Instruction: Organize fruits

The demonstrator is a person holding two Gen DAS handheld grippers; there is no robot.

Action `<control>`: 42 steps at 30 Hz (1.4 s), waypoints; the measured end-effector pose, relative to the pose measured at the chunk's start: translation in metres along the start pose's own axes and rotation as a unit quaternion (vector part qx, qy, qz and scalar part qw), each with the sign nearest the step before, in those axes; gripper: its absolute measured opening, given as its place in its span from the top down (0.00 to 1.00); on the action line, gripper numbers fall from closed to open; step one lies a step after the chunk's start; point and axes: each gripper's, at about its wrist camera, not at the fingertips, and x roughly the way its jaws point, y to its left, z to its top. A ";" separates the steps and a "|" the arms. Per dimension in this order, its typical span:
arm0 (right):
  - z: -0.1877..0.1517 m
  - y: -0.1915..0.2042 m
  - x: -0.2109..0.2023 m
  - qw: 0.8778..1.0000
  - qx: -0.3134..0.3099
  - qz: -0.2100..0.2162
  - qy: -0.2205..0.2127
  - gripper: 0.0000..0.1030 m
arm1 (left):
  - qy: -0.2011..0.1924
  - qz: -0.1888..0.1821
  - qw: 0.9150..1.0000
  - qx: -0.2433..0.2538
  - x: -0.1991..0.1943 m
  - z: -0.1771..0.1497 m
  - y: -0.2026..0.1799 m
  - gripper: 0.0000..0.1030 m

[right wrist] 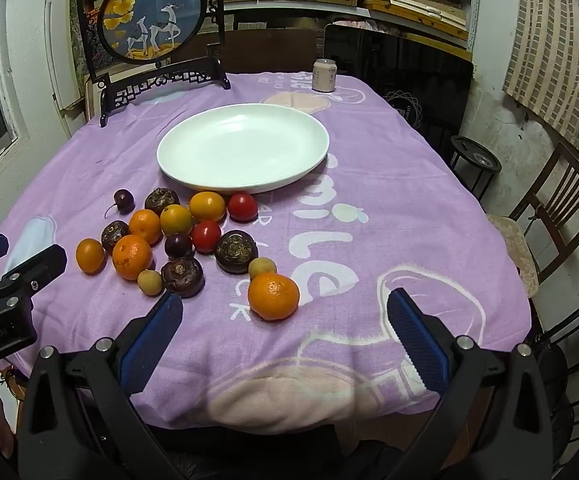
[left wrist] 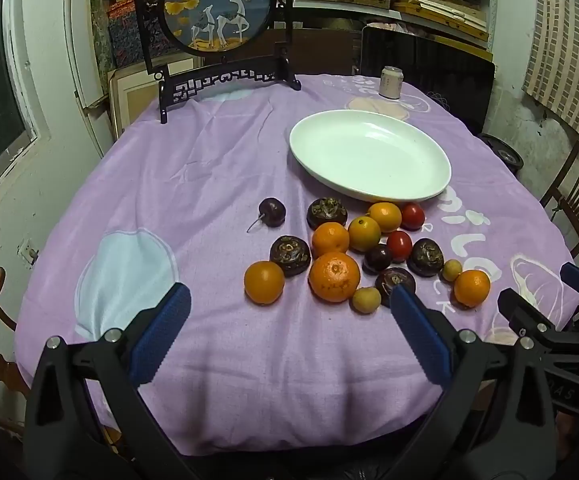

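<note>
fruit pile waiting beside the bare plate

you are holding the left gripper (left wrist: 289, 308) spread wide and gripping nothing, hovering low over the purple tablecloth (left wrist: 193, 184). your right gripper (right wrist: 285, 318) is likewise gaping wide, carrying nothing. in the left view the fruits are sitting in a cluster at 1 o'clock from your fingers, a large tangerine (left wrist: 334, 277) nearest. a white plate (left wrist: 369, 154) is lying just beyond them at 12 o'clock. in the right view a lone tangerine (right wrist: 273, 296) is resting just ahead, between your fingertips. a drink can (right wrist: 324, 75) is standing at the far edge.
</note>
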 end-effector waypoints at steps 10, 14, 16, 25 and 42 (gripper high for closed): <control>-0.001 0.001 0.001 1.000 -0.001 0.000 0.000 0.01 | 0.001 -0.001 1.000 -0.001 -0.001 -0.001 0.001 0.02; -0.001 0.002 0.001 1.000 -0.001 0.000 0.000 0.01 | 0.000 -0.002 1.000 -0.001 -0.001 -0.001 0.001 0.02; -0.001 0.002 0.001 1.000 -0.001 0.000 0.001 0.01 | 0.000 -0.002 1.000 0.000 -0.001 0.000 0.000 0.02; -0.002 0.003 0.000 1.000 0.000 0.000 0.002 0.01 | 0.000 -0.002 1.000 -0.001 0.000 -0.001 0.000 0.02; -0.002 0.004 0.001 1.000 0.000 0.000 0.002 0.01 | 0.000 -0.002 1.000 -0.002 -0.001 -0.001 0.000 0.02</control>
